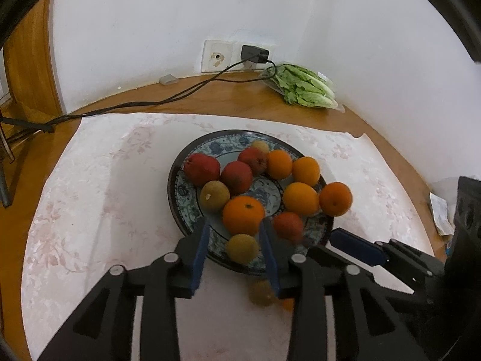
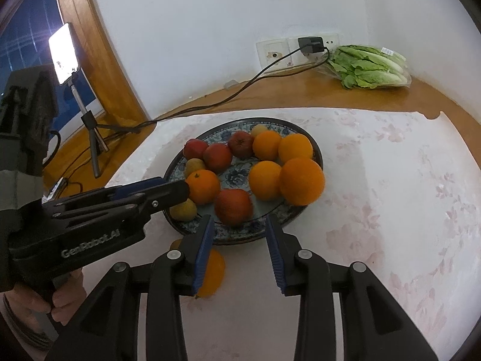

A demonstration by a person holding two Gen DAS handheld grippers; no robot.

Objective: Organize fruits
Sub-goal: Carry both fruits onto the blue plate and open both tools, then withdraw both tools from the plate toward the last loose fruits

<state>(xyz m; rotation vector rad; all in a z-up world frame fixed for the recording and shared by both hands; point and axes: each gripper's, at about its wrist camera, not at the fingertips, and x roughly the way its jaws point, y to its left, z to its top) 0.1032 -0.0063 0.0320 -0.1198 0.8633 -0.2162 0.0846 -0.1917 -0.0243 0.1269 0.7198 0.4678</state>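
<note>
A blue patterned plate [image 1: 180, 201] [image 2: 240, 236] on the white floral cloth holds several oranges, red fruits and small yellow-brown fruits. My left gripper [image 1: 234, 221] [image 2: 185, 188] hangs over the plate's near rim, open. A small yellow-brown fruit [image 1: 242, 248] [image 2: 183, 209] lies on the rim between and below its fingers, with no pad pressing on it. A blurred brownish fruit [image 1: 261, 293] and an orange [image 1: 288, 303] [image 2: 215, 270] are off the plate on the cloth. My right gripper [image 2: 239, 219] [image 1: 339, 234] stands open just before the rim, nothing between its fingers, the loose orange beside its left finger.
A bag of lettuce [image 1: 303, 87] [image 2: 369, 66] lies in the back corner by the wall. A black charger [image 1: 254, 54] sits in the socket, its cable trailing left across the wooden table. A lit phone on a tripod [image 2: 63, 54] stands at far left. A hand [image 2: 60, 297] grips the left tool.
</note>
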